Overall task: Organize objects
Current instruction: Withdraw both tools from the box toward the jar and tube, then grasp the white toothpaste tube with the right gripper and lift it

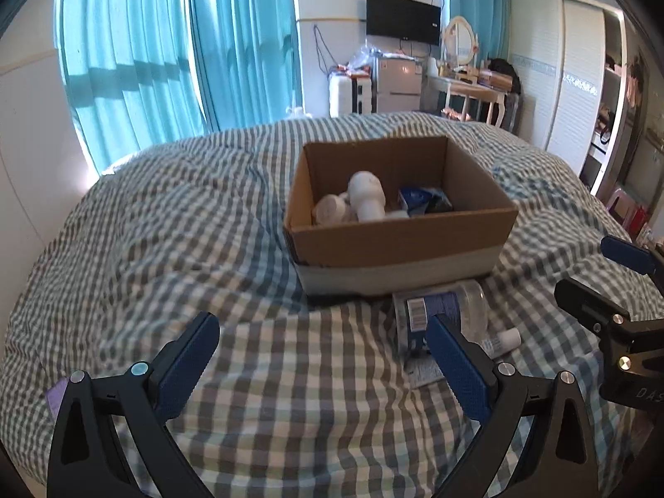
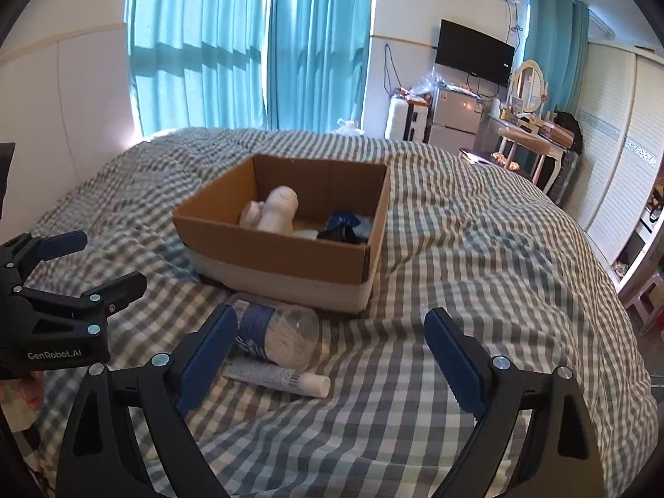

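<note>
An open cardboard box (image 1: 394,245) (image 2: 269,257) sits on the checked quilt, holding white rolls (image 1: 365,199) and a blue packet (image 1: 423,201). In front of it lie a clear jar of cotton swabs (image 1: 469,307) (image 2: 286,334) on its side and a white tube (image 1: 504,339) (image 2: 282,378). My left gripper (image 1: 321,332) (image 2: 95,265) is open over bare quilt, the jar just beyond its right finger. My right gripper (image 2: 332,328) (image 1: 601,274) is open wide, with jar and tube close by its left finger (image 2: 207,357). Neither gripper holds anything.
The quilt (image 2: 456,249) covers a bed that falls away on the right. Teal curtains (image 2: 249,41) hang behind. A wall TV (image 2: 473,52), small fridge (image 2: 454,118), dressing table (image 2: 527,133) and white wardrobe (image 2: 614,137) stand beyond the bed.
</note>
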